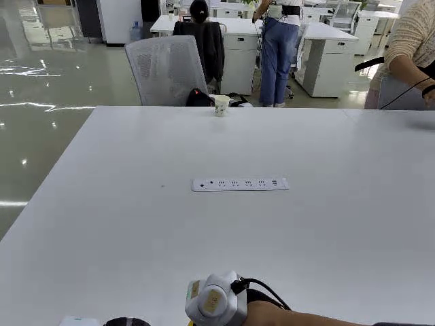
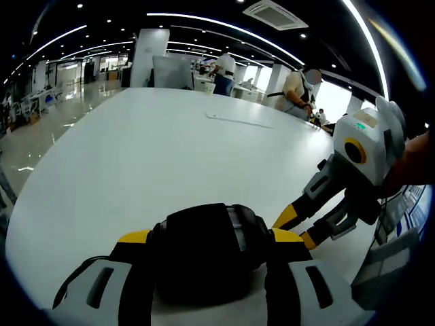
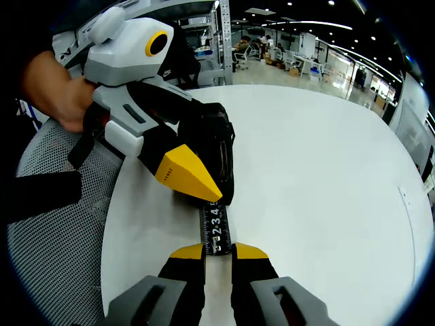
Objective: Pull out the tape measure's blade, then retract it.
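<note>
White workbench (image 1: 136,224) bore a power strip (image 1: 240,184), left gripper (image 2: 209,236) clenched the black tape measure case (image 2: 204,261), right gripper (image 3: 219,251) was clamped on the blade (image 3: 216,227) tip, short length showed between.

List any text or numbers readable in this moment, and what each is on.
"2 3 4": on the blade, pinched by the right gripper.
Tiny print on the left gripper's yellow finger: too small.
Power strip markings, paper cup print: too blurred.
</note>
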`<action>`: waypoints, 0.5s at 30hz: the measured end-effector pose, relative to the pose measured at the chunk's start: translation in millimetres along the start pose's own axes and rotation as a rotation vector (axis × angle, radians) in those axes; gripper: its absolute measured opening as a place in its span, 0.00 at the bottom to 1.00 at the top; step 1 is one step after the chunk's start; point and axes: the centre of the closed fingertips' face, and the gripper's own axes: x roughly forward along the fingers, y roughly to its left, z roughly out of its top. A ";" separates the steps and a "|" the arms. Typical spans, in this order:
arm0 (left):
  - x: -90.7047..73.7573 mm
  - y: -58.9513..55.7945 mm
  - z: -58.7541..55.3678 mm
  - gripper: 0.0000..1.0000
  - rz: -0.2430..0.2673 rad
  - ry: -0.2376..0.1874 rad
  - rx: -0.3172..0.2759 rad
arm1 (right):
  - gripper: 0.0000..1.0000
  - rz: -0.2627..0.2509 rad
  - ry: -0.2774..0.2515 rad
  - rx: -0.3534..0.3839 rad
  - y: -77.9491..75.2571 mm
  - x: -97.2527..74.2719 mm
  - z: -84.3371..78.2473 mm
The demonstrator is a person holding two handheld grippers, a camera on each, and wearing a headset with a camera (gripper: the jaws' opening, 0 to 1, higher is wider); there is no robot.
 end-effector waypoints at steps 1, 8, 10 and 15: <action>0.0 -0.1 0.0 0.61 0.000 0.001 0.000 | 0.11 0.000 -0.002 0.000 0.1 0.2 0.3; 0.2 0.1 -0.1 0.61 -0.001 0.004 -0.002 | 0.11 0.003 -0.009 0.000 0.6 2.6 3.0; 0.2 0.1 -0.2 0.61 -0.001 0.004 -0.002 | 0.11 0.002 -0.011 -0.003 1.5 2.9 4.4; 0.0 -0.6 -0.3 0.61 -0.002 0.005 -0.003 | 0.11 0.003 -0.017 0.000 1.4 4.9 6.7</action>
